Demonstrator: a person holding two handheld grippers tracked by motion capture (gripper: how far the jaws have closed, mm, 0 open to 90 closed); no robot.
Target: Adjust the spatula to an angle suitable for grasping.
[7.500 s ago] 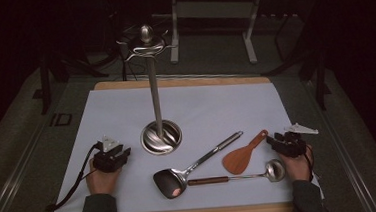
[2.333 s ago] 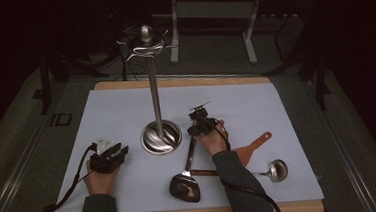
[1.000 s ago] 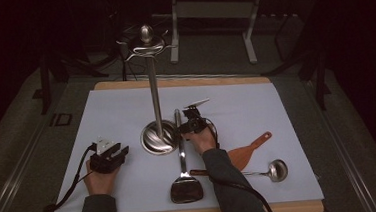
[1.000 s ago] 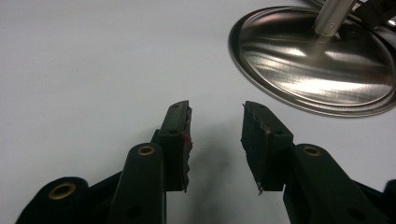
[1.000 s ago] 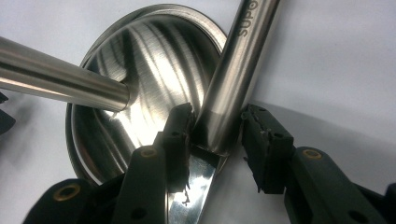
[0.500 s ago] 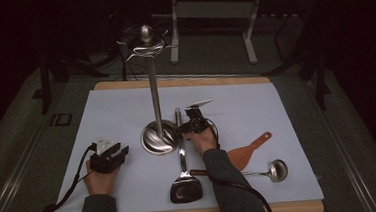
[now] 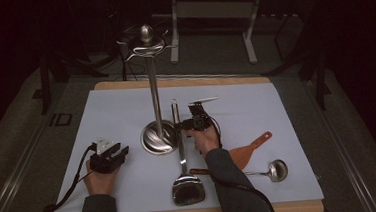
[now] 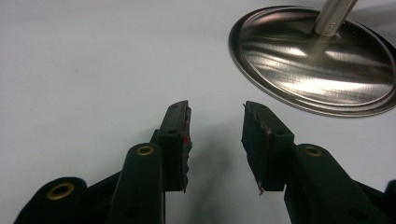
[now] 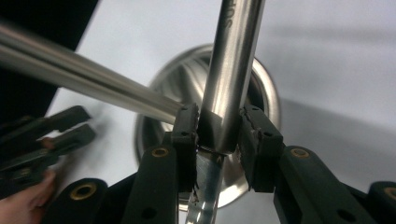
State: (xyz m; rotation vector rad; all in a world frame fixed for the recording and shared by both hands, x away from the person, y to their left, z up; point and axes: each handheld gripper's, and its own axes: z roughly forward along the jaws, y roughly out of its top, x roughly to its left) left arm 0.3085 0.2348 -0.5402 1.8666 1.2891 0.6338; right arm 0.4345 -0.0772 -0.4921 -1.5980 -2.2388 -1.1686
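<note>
A steel spatula [image 7: 182, 156] lies on the white mat, head toward the near edge, handle [image 9: 229, 70] running up beside the stand's base [image 7: 158, 137]. My right gripper [image 7: 181, 128] reaches in from the right. Its jaws have just been closing, and the pads [image 9: 187, 128] press on the handle from both sides. In the right gripper view [image 9: 217, 116] the stand's pole [image 9: 93, 79] crosses behind. My left gripper [image 7: 116, 153] rests on the mat at the near left, open and holding nothing [image 8: 215, 109], aimed at the base [image 8: 322, 60].
The tall steel stand [image 7: 153, 83] has hooks at its top [image 7: 146, 41]. A brown wooden turner [image 7: 247, 152] and a small ladle [image 7: 275, 170] lie at the near right. The white mat [image 7: 276, 105] covers a wooden table.
My right hand came from the table's right edge to the spatula's handle beside the stand, and the spatula swung to point straight away. Over the last second nothing visibly moved. The left gripper stayed put.
</note>
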